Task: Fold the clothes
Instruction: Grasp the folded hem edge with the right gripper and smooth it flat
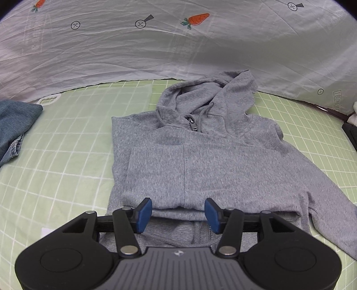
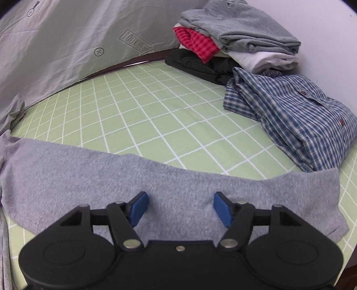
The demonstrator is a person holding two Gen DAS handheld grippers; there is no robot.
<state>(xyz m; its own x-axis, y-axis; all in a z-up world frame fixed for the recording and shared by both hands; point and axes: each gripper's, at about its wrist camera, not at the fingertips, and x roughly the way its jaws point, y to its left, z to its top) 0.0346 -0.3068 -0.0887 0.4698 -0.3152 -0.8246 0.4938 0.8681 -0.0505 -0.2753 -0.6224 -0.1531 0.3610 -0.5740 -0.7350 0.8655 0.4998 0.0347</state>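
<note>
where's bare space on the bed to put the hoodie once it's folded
Widest bare patch: green checked sheet between the hoodie sleeve, the grey backdrop cloth and the blue plaid shirt. A smaller strip lies between the grey hoodie and the denim garment. Crowded: the far corner with the clothes stack.

Green grid-patterned cutting mat (image 2: 156, 116) across the frame's middle, white sheet printed with carrots (image 1: 196, 19) and crossed circles along the top, its "LOOK HERE" stamp (image 2: 137, 42) at upper centre of the right wrist view.
</note>
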